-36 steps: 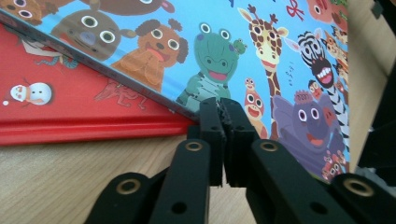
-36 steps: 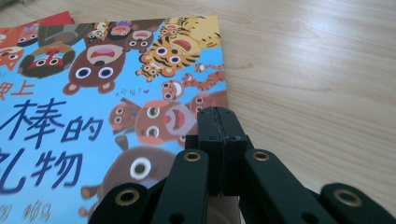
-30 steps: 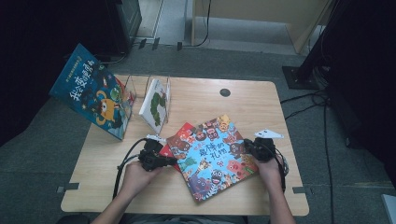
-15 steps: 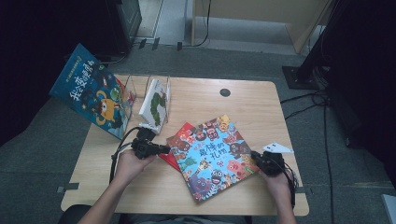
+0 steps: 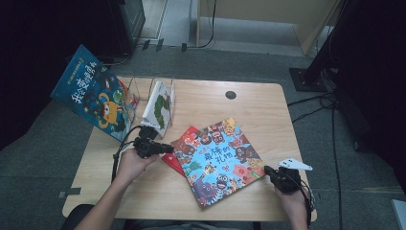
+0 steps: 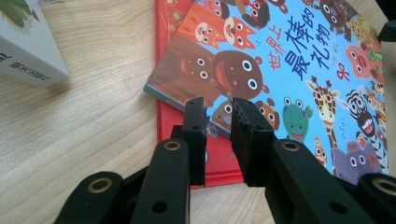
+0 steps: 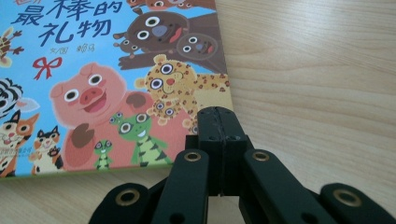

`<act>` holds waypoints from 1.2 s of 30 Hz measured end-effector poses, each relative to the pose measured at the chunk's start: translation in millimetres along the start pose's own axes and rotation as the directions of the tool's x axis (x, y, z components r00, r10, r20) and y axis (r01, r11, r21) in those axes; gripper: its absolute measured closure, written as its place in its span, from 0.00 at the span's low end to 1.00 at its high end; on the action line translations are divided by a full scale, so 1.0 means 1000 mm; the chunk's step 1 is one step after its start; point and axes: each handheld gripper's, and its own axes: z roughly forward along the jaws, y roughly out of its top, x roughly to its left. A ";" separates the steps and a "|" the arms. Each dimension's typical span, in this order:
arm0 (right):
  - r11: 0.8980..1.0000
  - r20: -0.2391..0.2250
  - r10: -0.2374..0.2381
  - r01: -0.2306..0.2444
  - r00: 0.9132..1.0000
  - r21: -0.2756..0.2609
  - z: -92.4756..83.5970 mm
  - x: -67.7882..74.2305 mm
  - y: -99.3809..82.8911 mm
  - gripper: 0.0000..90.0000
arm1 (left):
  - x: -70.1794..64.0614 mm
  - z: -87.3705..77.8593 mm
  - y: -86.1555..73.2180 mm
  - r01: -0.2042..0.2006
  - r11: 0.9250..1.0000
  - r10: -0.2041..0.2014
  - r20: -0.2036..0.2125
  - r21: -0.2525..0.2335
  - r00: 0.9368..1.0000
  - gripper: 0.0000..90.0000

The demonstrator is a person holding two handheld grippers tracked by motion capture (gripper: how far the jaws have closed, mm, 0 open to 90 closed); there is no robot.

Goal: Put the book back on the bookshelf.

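A pale wooden table [image 5: 268, 115] stands on grey carpet, and on it the animal picture book [image 5: 218, 160] overlaps a red book [image 6: 164, 119]; the left gripper [image 6: 218, 109], jaws just eased slightly apart and empty, hovers over that book's left edge, while the right gripper [image 7: 218, 122], closed and empty, sits at its lower right corner.

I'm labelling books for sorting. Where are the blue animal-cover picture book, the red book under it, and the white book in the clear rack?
blue animal-cover picture book [image 5: 218, 160], high view, cover middle
red book [image 6: 164, 123], left gripper view, exposed edge
white book [image 5: 160, 106], high view, cover
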 end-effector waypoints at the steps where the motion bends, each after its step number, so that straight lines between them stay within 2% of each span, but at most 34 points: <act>1: 1.000 0.000 -0.001 0.001 1.000 0.002 -0.001 0.000 -0.001 1.00 | 0.000 0.000 0.000 0.001 1.000 -0.001 0.000 -0.002 1.000 0.82; 4: 1.000 -0.003 0.001 -0.001 1.000 0.011 -0.005 0.000 -0.005 1.00 | 0.000 -0.001 -0.001 0.001 1.000 -0.001 0.001 -0.003 1.000 0.80; 6: 0.997 0.009 -0.024 0.023 1.000 0.072 -0.005 0.001 -0.010 1.00 | 0.002 -0.001 -0.001 0.002 1.000 -0.002 -0.003 -0.002 1.000 0.79; 7: 0.997 0.014 -0.028 0.027 1.000 0.078 -0.006 0.000 -0.011 1.00 | 0.002 -0.001 -0.002 0.004 1.000 -0.004 -0.002 -0.004 1.000 0.77; 9: 0.997 0.017 -0.015 0.013 1.000 0.072 -0.006 -0.003 -0.011 1.00 | 0.004 -0.001 -0.003 0.003 1.000 -0.003 -0.001 -0.011 1.000 0.72; 12: 0.999 -0.004 0.008 -0.007 1.000 0.051 -0.005 -0.006 -0.008 1.00 | 0.004 -0.001 -0.006 0.006 1.000 -0.006 -0.004 -0.016 1.000 0.66; 19: 0.999 -0.001 0.020 -0.020 1.000 0.036 0.004 -0.013 -0.001 1.00 | 0.008 -0.002 -0.010 0.021 0.999 -0.021 -0.002 -0.038 1.000 0.58; 23: 0.999 0.002 0.025 -0.025 1.000 0.022 0.012 -0.018 0.005 0.99 | 0.009 -0.002 -0.012 0.008 0.999 -0.009 -0.014 -0.035 1.000 0.53; 26: 1.000 0.005 0.017 -0.017 1.000 0.014 0.018 -0.022 0.011 0.96 | 0.012 -0.001 -0.014 0.031 0.999 -0.031 -0.007 -0.042 0.999 0.51; 34: 1.000 0.007 0.032 -0.032 0.999 -0.002 0.035 -0.027 0.025 0.94 | 0.010 0.008 -0.020 0.026 1.000 -0.026 -0.023 -0.008 0.999 0.48; 36: 0.999 0.004 0.033 -0.033 0.999 -0.004 0.038 -0.028 0.028 0.94 | 0.009 0.009 -0.022 0.035 0.999 -0.035 -0.012 0.002 0.999 0.48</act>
